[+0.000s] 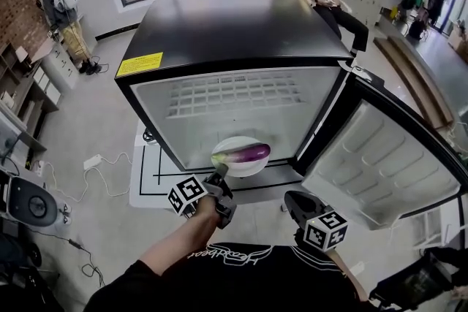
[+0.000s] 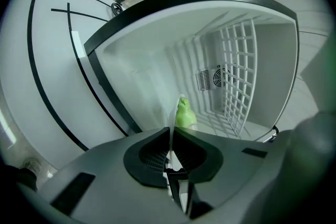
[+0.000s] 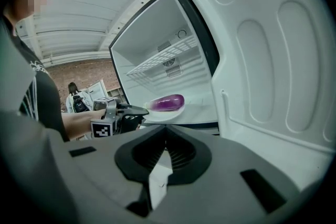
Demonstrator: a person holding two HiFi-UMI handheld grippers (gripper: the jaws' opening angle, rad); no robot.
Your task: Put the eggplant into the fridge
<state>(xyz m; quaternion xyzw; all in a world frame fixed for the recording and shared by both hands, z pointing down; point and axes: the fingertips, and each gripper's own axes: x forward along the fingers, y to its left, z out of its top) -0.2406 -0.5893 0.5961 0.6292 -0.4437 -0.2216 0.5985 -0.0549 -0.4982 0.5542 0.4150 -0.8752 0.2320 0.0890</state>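
Closest to us, the left gripper (image 1: 220, 172) has its jaws pinched narrow on the thin rim of a white plate (image 1: 235, 167). The rim shows edge-on as a hard, smooth sliver between the ribbed black pads. On the plate lies the eggplant (image 1: 250, 153), glossy purple, its green stem end turned toward the gripper. The plate is at the front lip of the fridge (image 1: 234, 33) opening, low in the compartment; we cannot tell whether it rests there or is held just clear. Bare white moulded walls leave open room around it, and a white wire shelf (image 1: 234, 93) sits well above. The door (image 1: 380, 172) stands wide to the right, its inner face smooth plastic with rounded recesses. The right gripper (image 1: 294, 199) hangs to the right of the plate, near where the door meets the cabinet, jaws together on nothing.
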